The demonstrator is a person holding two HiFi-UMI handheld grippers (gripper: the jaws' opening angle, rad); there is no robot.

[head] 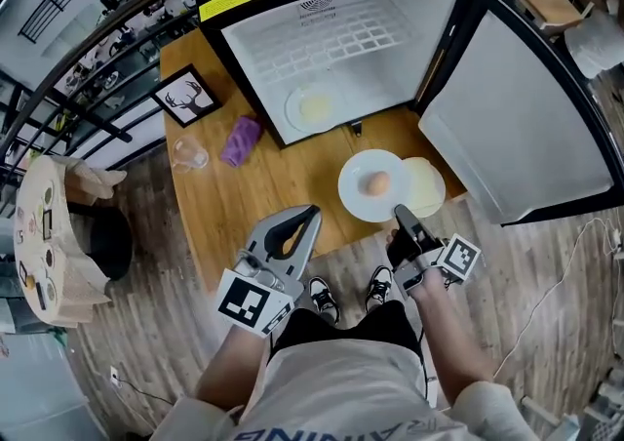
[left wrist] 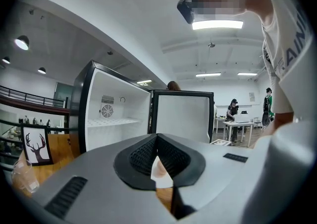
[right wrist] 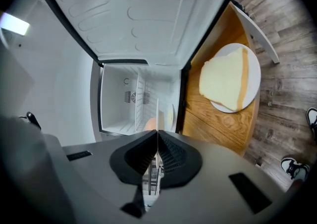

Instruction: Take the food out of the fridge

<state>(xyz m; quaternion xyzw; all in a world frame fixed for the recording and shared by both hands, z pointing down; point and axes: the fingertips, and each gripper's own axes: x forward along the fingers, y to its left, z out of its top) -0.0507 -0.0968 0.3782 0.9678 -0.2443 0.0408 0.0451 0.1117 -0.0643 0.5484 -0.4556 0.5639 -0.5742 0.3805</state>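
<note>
Three plates showed: a fridge plate [head: 293,109] with pale food [head: 317,107] inside the open fridge [head: 331,34], and two level at the front of the table [head: 244,205], an egg plate [head: 353,190] with one egg [head: 377,183], its near rim clamped in the right hand-held gripper [head: 400,212], and beside it a slice plate [right wrist: 253,69] with one slice [right wrist: 223,82], while the left hand-held gripper [head: 313,209] was closed and empty.
</note>
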